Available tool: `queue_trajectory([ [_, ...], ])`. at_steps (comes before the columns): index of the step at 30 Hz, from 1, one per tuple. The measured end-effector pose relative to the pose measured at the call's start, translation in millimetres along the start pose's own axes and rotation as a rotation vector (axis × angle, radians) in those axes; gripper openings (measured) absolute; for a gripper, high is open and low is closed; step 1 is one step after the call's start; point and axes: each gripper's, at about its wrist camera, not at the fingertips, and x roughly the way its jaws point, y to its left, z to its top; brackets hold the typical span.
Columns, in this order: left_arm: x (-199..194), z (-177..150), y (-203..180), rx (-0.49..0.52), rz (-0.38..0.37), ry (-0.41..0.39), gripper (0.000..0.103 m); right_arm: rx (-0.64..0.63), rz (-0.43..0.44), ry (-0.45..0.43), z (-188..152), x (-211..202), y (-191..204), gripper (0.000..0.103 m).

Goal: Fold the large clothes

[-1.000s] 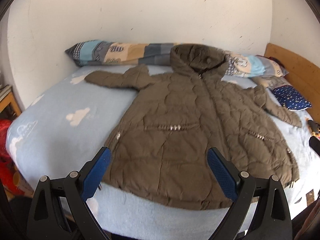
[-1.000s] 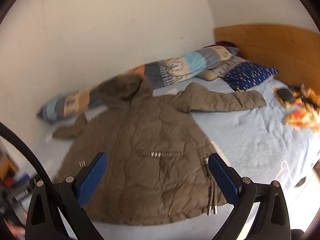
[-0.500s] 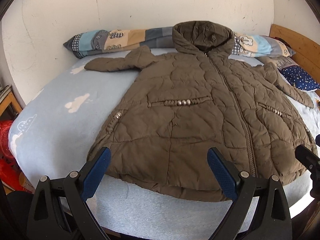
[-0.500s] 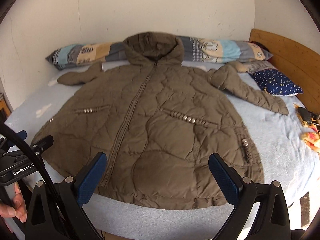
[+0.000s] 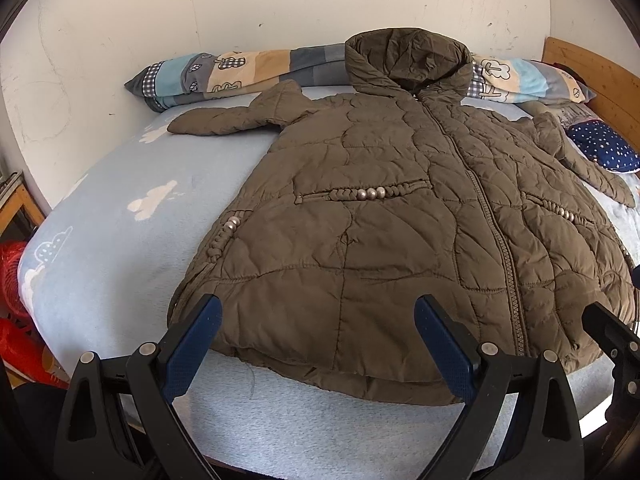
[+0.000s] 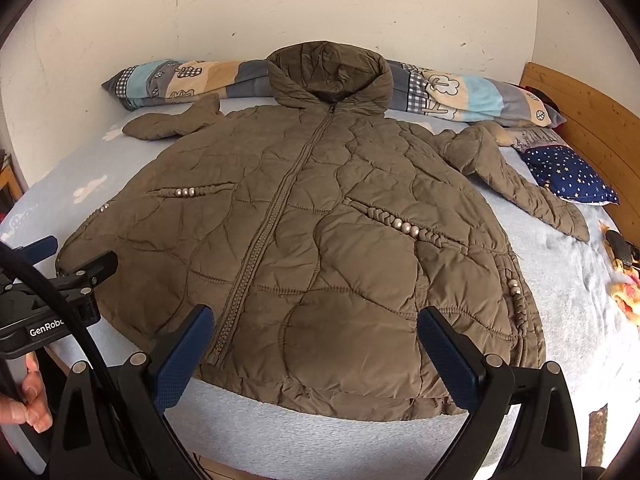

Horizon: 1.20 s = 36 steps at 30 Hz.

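Note:
A brown quilted hooded coat [image 5: 400, 220] lies flat, front up and zipped, on a light blue bed [image 5: 120, 216]; it also shows in the right wrist view [image 6: 320, 232]. Both sleeves spread out to the sides and the hood rests on the pillow. My left gripper [image 5: 318, 320] is open and empty, just above the coat's left hem. My right gripper [image 6: 316, 328] is open and empty, over the hem right of the zipper. The left gripper also shows in the right wrist view [image 6: 72, 264], and one right finger [image 5: 608, 328] shows in the left wrist view.
A long patchwork pillow [image 6: 460, 92] lies along the white wall. A navy starred cushion [image 6: 568, 176] and a wooden headboard [image 6: 584, 120] are at the right. Small colourful items [image 6: 624, 272] lie at the bed's right edge. Red things [image 5: 16, 320] stand left of the bed.
Both grippers have moved closer to the coat's hem. The right view swung left to face the coat head on. Both stay open.

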Motion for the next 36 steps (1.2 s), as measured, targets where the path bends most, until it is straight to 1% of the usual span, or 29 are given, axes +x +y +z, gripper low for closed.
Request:
queue_trajectory([
  [16,-0.4,-2.1,1.4,0.009,0.005,-0.007,0.097,0.017,-0.006,0.007,0.2,0.3,-2.6,0.103],
  [22,-0.7,-0.8,-0.1,0.009,-0.003,-0.005,0.097,0.064,0.001,0.009,1.7,-1.3,-13.9,0.103],
  [31,-3.0,1.3,-14.0,0.028,-0.02,-0.002,0.097,0.126,0.011,0.024,1.3,-0.1,-31.3,0.103],
  [33,-4.6,2.7,-14.2,0.027,-0.022,-0.006,0.097,0.132,0.014,0.021,2.2,-1.2,-34.3,0.103],
  [36,-9.9,20.0,-10.8,0.018,-0.034,-0.03,0.097,0.176,0.031,0.011,5.6,-4.9,-47.1,0.103],
])
